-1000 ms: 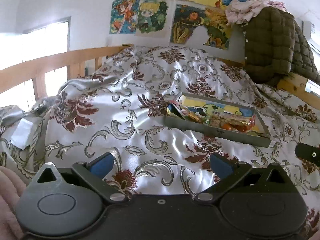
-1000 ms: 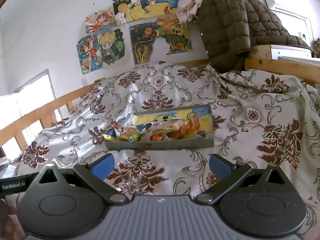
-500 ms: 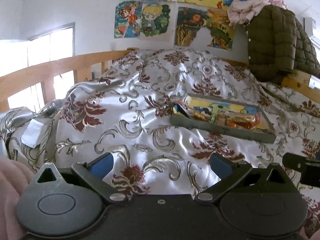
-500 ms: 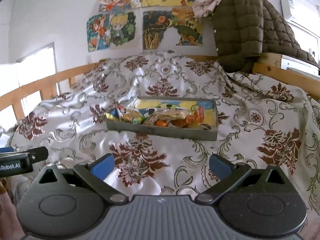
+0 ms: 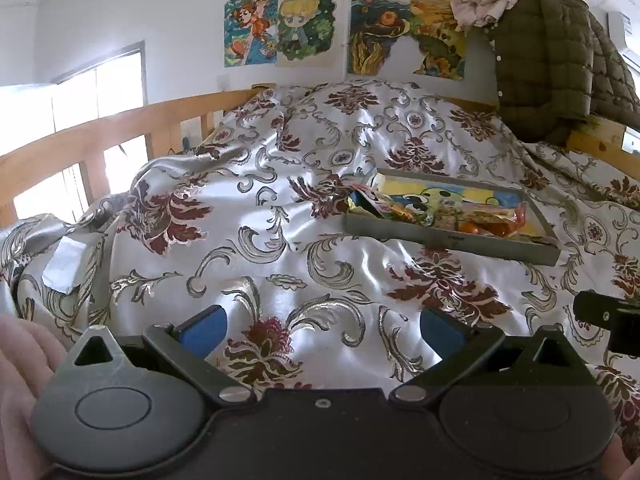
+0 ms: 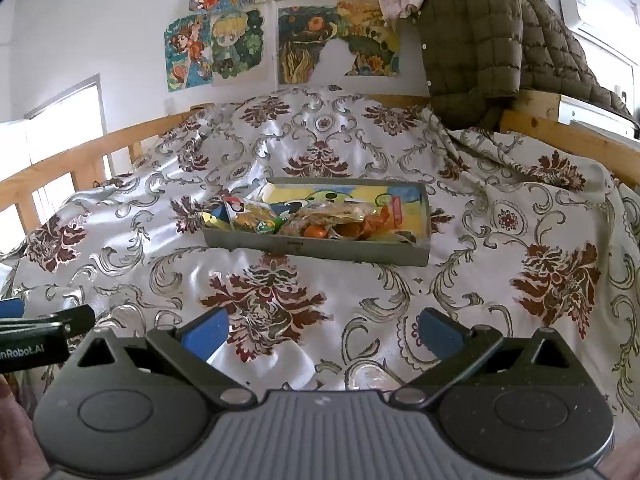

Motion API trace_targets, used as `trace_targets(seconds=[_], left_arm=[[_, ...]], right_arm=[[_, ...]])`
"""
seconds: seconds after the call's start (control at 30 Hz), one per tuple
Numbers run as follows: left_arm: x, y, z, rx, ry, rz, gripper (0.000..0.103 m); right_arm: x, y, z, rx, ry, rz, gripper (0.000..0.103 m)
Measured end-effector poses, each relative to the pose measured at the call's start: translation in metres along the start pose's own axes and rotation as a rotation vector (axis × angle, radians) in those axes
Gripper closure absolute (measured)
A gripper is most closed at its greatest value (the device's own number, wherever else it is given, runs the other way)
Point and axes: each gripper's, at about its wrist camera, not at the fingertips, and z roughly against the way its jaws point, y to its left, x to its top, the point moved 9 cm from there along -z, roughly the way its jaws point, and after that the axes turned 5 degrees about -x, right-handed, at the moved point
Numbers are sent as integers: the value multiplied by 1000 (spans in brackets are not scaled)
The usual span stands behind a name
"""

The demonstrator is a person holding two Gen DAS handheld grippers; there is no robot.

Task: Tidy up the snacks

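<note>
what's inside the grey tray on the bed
The grey tray holds a heap of snack packets, orange and yellow among them, over a cartoon-printed bottom. Anything beneath the heap is hidden.

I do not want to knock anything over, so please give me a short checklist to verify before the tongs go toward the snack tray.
1. Left tongs open and empty: ok.
2. Right tongs open and empty: ok.
3. Gray tray lies on the bedspread, ahead of both tongs and apart from them: ok.
4. Snacks inside the tray: mostly ok; one packet sticks up over the left rim.
5. Tray sits level: cannot tell; the cloth under it is wrinkled.
6. Path from the right tongs to the tray free of objects: ok.
</note>
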Motion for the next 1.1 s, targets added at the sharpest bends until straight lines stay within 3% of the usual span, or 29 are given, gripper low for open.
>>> trace_targets(seconds=[1.1], left_arm=[[-4, 4, -4, 0, 22, 23, 1]], right_arm=[[-1, -2, -2, -1, 9, 4, 0]])
